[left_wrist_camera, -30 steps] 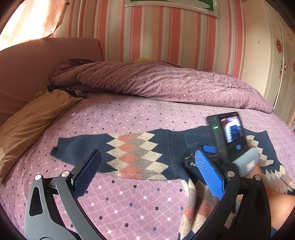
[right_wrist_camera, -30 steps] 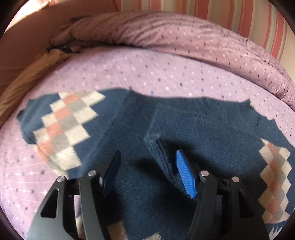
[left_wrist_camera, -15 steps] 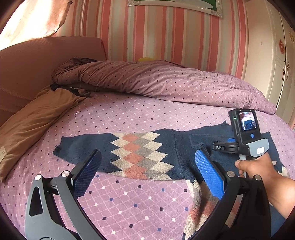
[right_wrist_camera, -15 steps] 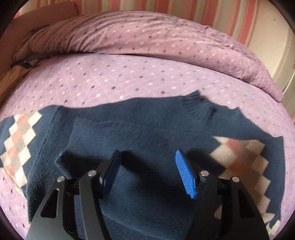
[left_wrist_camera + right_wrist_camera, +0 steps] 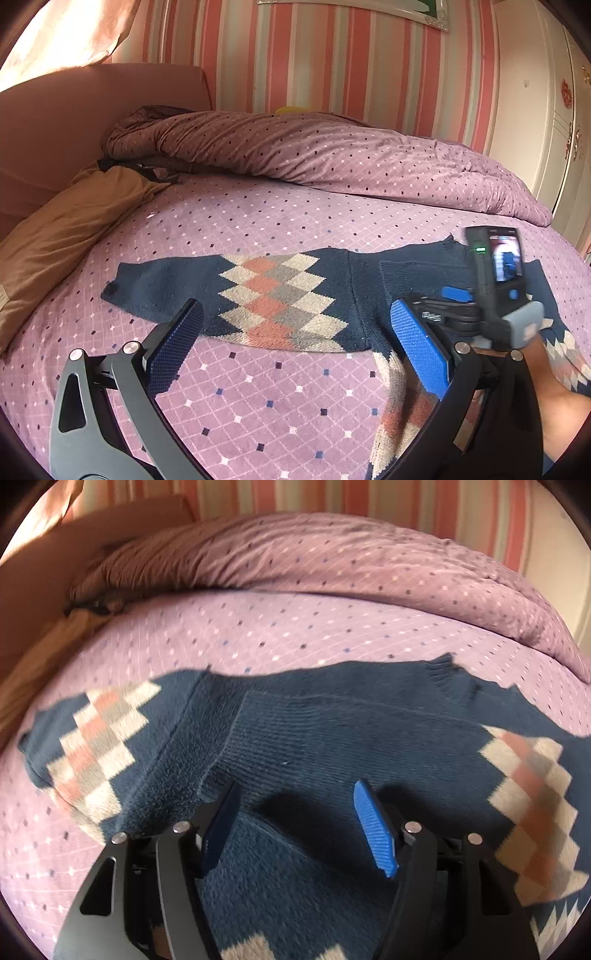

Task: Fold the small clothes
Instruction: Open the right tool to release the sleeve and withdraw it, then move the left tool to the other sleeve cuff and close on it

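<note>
Lying flat on the purple bedsheet (image 5: 258, 406) with its sleeves stretched left to right, the navy argyle sweater (image 5: 332, 738) sits directly under the spread, empty right gripper (image 5: 295, 819), while the left gripper (image 5: 295, 350), also spread and empty, hovers near its left sleeve.

Sweater (image 5: 280, 295) lies flat on bed (image 5: 258, 398), sleeve stretched left. Rolled duvet (image 5: 332, 155) behind it along the wall. Pillow (image 5: 55, 229) at left edge. Right tool (image 5: 295, 819) over sweater's middle; left tool (image 5: 295, 343) before its near edge.
</note>
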The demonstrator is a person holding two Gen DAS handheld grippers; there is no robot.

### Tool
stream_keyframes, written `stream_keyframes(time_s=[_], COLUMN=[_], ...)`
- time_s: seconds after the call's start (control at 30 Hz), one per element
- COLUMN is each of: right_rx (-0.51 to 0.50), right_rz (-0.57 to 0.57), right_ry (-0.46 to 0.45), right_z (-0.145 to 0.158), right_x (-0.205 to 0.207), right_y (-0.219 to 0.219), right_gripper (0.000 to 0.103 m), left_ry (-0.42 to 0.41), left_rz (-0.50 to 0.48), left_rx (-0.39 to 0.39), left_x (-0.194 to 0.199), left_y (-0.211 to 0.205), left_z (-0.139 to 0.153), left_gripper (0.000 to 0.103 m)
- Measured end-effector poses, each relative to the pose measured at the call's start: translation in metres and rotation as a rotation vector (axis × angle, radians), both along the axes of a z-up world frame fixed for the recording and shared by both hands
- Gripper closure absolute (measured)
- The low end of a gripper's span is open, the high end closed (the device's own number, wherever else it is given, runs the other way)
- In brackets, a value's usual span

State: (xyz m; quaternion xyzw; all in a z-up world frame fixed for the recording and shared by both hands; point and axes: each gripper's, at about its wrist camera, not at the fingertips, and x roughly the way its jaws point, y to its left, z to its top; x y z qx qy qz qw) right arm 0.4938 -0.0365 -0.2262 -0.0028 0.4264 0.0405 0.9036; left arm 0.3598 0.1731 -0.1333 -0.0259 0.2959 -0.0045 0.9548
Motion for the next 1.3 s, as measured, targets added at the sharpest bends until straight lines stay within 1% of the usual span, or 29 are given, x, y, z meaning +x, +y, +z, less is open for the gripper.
stream_keyframes(time_s=[0.2,0.27,0.33,0.4,0.5,0.57,0.6,0.7,0.83,0.9,1.03,1.17,1.23,1.3], right_rx=[-0.017,-0.006,-0.001,0.001,0.003,0.023,0.025,0.019,0.020,0.038,0.050,0.047,0.040,0.043], right_rz=[0.015,0.023,0.036,0.047,0.043,0.030,0.029,0.036,0.035,0.036,0.052,0.062,0.060,0.061], right_ry=[-0.055,-0.081,-0.095,-0.122,-0.158,-0.162,-0.161,-0.163,-0.163,-0.156,-0.164,-0.153,-0.146,-0.148], right_z=[0.022,0.034,0.042,0.052,0.068,0.076,0.079,0.083,0.082,0.080,0.077,0.075,0.075,0.079], right_x=[-0.019,-0.030,-0.039,-0.051,-0.069,-0.083,-0.089,-0.105,-0.120,-0.127,-0.137,-0.143,-0.145,-0.146], right_y=[-0.012,-0.018,-0.023,-0.031,-0.046,-0.061,-0.067,-0.081,-0.092,-0.098,-0.101,-0.105,-0.108,-0.112], right_gripper=[0.036,0.036,0.027,0.024,0.024,0.024,0.023,0.023,0.023,0.023,0.023,0.023,0.023,0.023], left_ry=[0.018,0.028,0.047,0.063,0.099,0.136,0.138,0.167,0.202,0.209,0.213,0.234,0.239,0.267], left_rz=[0.012,0.034,0.057,0.088,0.136,0.132,0.130,0.137,0.175,0.191,0.187,0.162,0.144,0.135], left_rx=[-0.019,-0.024,-0.049,-0.052,-0.049,-0.079,-0.086,-0.086,-0.175,-0.197,-0.195,-0.252,-0.240,-0.196], left_x=[0.007,0.010,0.014,0.019,0.027,0.034,0.035,0.044,0.053,0.058,0.069,0.084,0.091,0.098], left_y=[0.018,0.029,0.045,0.060,0.083,0.101,0.107,0.136,0.180,0.198,0.218,0.238,0.244,0.246], left_z=[-0.003,-0.006,-0.010,-0.014,-0.020,-0.025,-0.026,-0.031,-0.035,-0.036,-0.044,-0.060,-0.068,-0.078], left_gripper=[0.003,0.003,0.003,0.003,0.003,0.003,0.003,0.003,0.003,0.003,0.003,0.003,0.003,0.003])
